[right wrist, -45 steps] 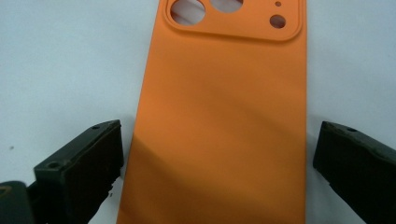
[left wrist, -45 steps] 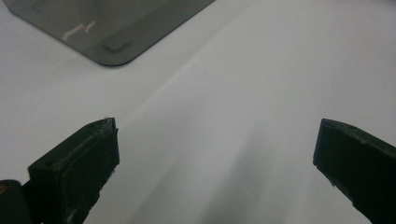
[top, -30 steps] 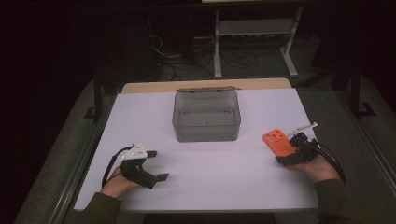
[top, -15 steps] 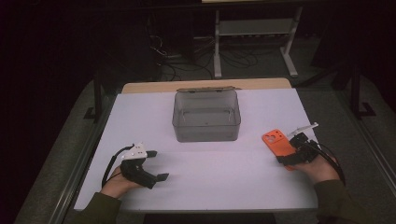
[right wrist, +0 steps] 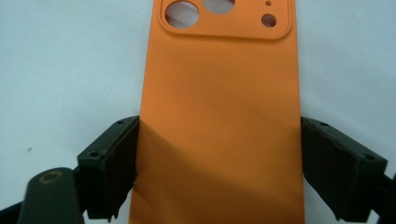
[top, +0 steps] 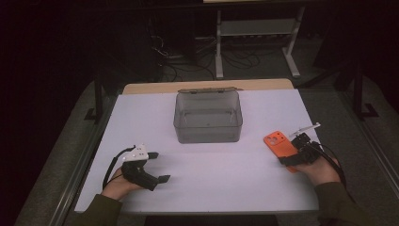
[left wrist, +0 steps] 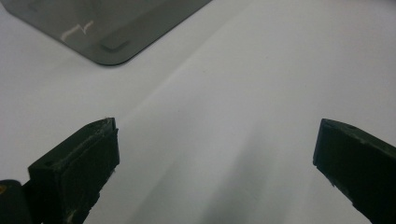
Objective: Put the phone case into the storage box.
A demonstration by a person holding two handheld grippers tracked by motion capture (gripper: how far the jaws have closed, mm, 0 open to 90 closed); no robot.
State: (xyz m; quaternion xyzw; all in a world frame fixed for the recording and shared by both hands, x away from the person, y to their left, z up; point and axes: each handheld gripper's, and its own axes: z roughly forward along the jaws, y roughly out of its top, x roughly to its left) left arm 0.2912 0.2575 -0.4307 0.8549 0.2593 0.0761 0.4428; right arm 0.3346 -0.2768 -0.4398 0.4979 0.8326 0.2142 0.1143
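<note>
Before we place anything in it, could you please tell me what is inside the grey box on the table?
The grey box stands open, and through its see-through walls only its own bare floor shows; nothing lies inside. The strip of floor just behind the front wall is dim and hard to judge.

The phone case (right wrist: 219, 116) looks like matt, smooth orange rubbery plastic; the box (top: 208, 117) is smoky see-through plastic with a slight gloss; the table (top: 226, 183) is a matt white, smooth sheet
</note>
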